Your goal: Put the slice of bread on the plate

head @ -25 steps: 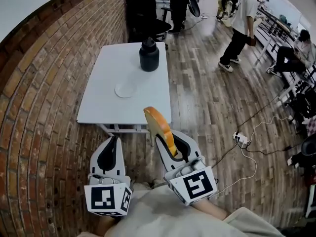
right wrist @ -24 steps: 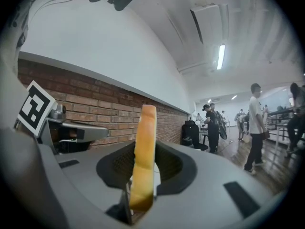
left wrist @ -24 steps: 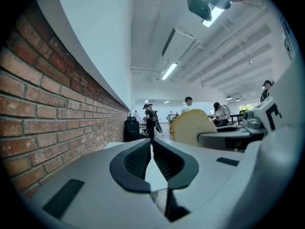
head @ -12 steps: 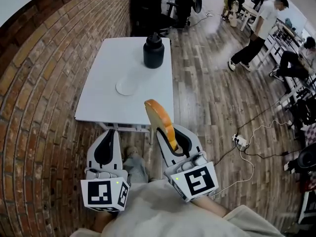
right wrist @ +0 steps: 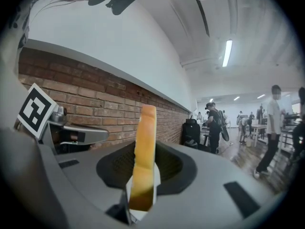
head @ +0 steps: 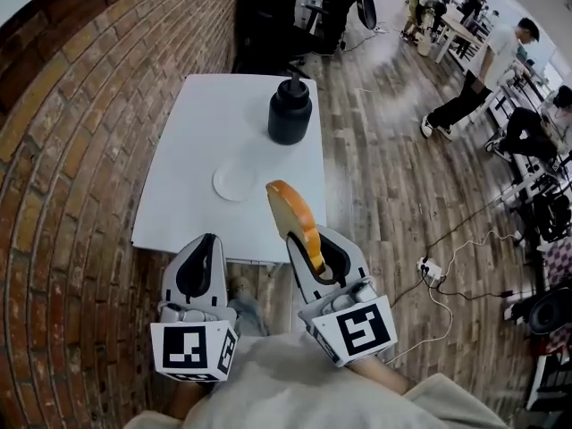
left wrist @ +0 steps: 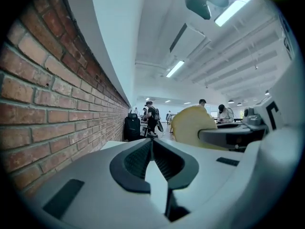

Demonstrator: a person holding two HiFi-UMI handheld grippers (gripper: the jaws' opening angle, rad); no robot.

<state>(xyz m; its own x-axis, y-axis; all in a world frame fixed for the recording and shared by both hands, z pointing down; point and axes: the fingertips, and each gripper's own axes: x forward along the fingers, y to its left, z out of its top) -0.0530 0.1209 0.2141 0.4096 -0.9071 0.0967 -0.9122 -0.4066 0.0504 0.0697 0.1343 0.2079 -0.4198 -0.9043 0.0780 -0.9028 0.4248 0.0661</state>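
Observation:
A slice of bread [head: 293, 219] with an orange crust stands on edge, with my right gripper [head: 312, 259] shut on its lower part. In the right gripper view the bread [right wrist: 145, 142] rises upright between the pads of the right gripper [right wrist: 143, 178]. A small white plate [head: 235, 180] lies on the white table [head: 201, 105], ahead and left of the bread. My left gripper [head: 206, 242] is shut and holds nothing, level with the table's near edge. In the left gripper view the left gripper [left wrist: 151, 143] has its tips together, and the bread [left wrist: 190, 126] shows to the right.
A black bottle [head: 290, 109] stands on the table beyond the plate. A brick wall [head: 63, 150] runs along the left. Black chairs and bags [head: 268, 16] sit behind the table. A power strip and cables [head: 426, 268] lie on the wooden floor, with people [head: 487, 74] farther right.
Both grippers have moved forward to the table's near edge, the bread still held. The table and plate look nearer. A person at the back right has walked on.

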